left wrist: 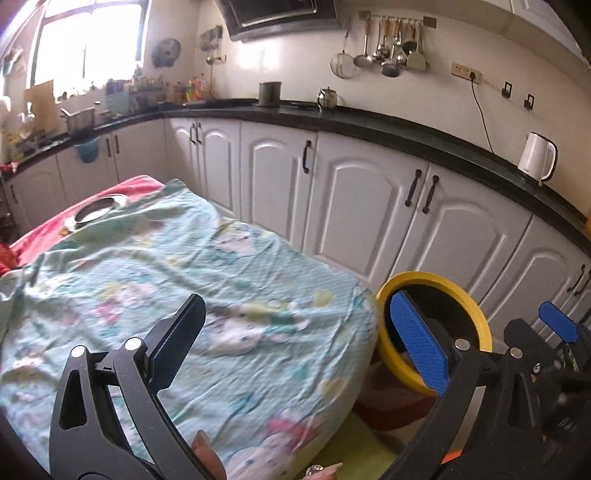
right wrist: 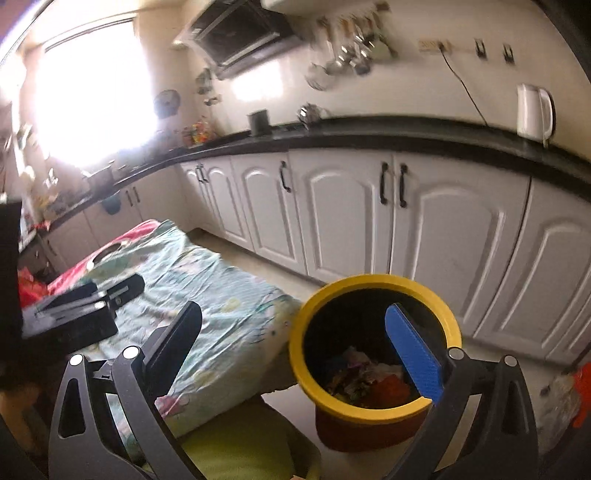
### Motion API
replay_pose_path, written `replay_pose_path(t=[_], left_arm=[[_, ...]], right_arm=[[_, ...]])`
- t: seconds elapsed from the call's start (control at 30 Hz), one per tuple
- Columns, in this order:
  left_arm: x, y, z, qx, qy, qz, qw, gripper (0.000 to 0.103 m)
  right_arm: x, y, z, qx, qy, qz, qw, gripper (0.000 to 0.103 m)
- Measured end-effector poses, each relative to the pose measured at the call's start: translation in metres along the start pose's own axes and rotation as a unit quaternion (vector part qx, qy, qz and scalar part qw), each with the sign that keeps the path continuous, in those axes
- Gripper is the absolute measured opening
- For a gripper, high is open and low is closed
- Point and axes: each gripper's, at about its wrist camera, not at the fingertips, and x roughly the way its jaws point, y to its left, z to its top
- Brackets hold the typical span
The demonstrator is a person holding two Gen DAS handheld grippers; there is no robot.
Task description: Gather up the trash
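While both tongs [left wrist: 295,339] [right wrist: 299,347] gape empty, the yellow-rimmed bin [right wrist: 373,413] stands upright, mouth up, holding trash [right wrist: 365,376].

This is a home kitchen. A black countertop [left wrist: 369,122] runs along two walls above white panelled cabinet doors [left wrist: 354,218] with dark handles. A range hood [left wrist: 280,14] hangs on the tiled wall, beside a rail of ladles and strainers [left wrist: 388,48]. A white electric kettle [left wrist: 537,157] stands plugged in, a metal teapot [left wrist: 327,98] farther along, near a bright window [left wrist: 85,40].
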Motion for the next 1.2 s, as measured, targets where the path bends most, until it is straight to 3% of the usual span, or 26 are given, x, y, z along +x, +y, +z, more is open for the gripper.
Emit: replay_pose_path(t=[0.13, 0.23, 0.4, 1.2], left_arm=[[-0.022, 0.011, -0.015, 0.006, -0.019, 0.003, 0.9998, 0.092], [-0.034, 0.015, -0.027, 0.011, -0.037, 0.005, 0.9992, 0.092], [-0.043, 0.015, -0.048, 0.007, -0.056, 0.007, 0.9984, 0.092], [-0.046, 0.012, -0.057, -0.008, -0.067, 0.013, 0.9976, 0.092]], right_arm=[[-0.014, 0.020, -0.019, -0.028, -0.031, 0.006, 0.999, 0.097], [-0.028, 0.032, -0.036, -0.063, -0.080, 0.013, 0.995, 0.097], [-0.031, 0.034, -0.040, -0.074, -0.101, 0.029, 0.992, 0.097], [-0.021, 0.030, -0.048, -0.054, -0.077, 0.018, 0.995, 0.097]])
